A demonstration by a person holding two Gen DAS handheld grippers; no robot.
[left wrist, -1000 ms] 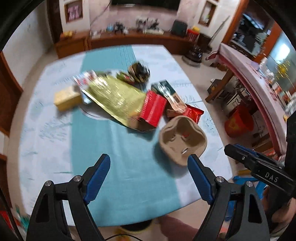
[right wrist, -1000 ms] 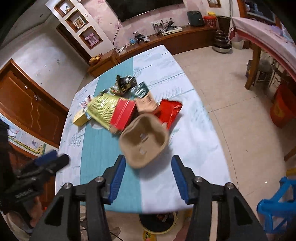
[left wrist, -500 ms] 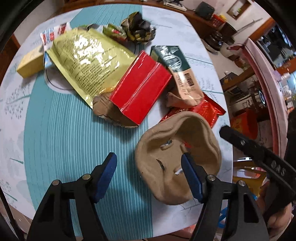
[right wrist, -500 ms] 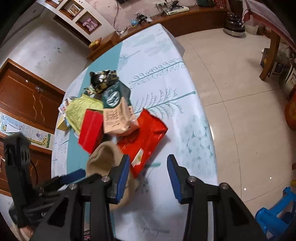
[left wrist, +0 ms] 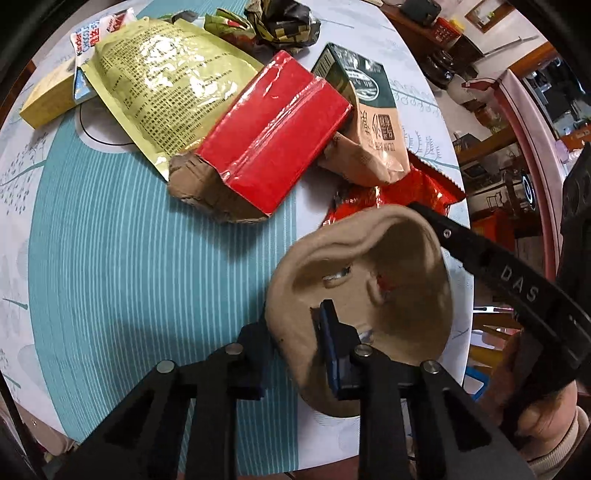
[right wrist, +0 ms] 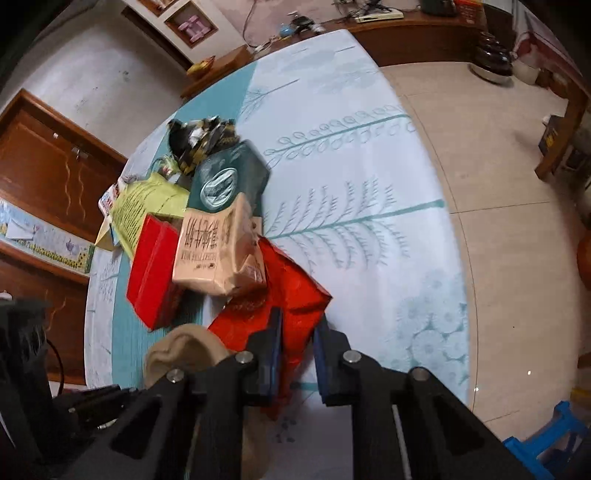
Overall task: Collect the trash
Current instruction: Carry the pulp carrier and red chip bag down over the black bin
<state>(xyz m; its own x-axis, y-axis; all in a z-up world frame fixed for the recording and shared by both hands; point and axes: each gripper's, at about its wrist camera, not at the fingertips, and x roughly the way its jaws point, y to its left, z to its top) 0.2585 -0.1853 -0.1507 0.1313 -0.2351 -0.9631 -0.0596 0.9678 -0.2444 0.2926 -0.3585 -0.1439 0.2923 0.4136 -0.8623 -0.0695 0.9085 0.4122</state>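
My left gripper [left wrist: 295, 343] is shut on the near rim of a tan pulp cup carrier [left wrist: 399, 295], tilted up off the table. It also shows in the right wrist view [right wrist: 184, 350]. My right gripper [right wrist: 297, 354] is shut on a shiny red foil wrapper [right wrist: 291, 295], which lies partly under the carrier [left wrist: 417, 184]. Behind lie a red box [left wrist: 273, 136], a beige and green paper bag [left wrist: 373, 129], a yellow-green foil pouch [left wrist: 162, 85] and a crumpled dark wrapper [left wrist: 284, 22].
A yellow box [left wrist: 44, 99] and a white snack wrapper [left wrist: 92, 37] lie at the far left. The round table [right wrist: 369, 206] has a teal and white cloth. Its right edge drops to tiled floor [right wrist: 498, 184]. A blue stool [right wrist: 546, 439] stands near the lower right.
Both grippers have gone from open to shut. The left closed on the cup carrier's rim and tipped it up. The right moved down and closed on the red foil wrapper.
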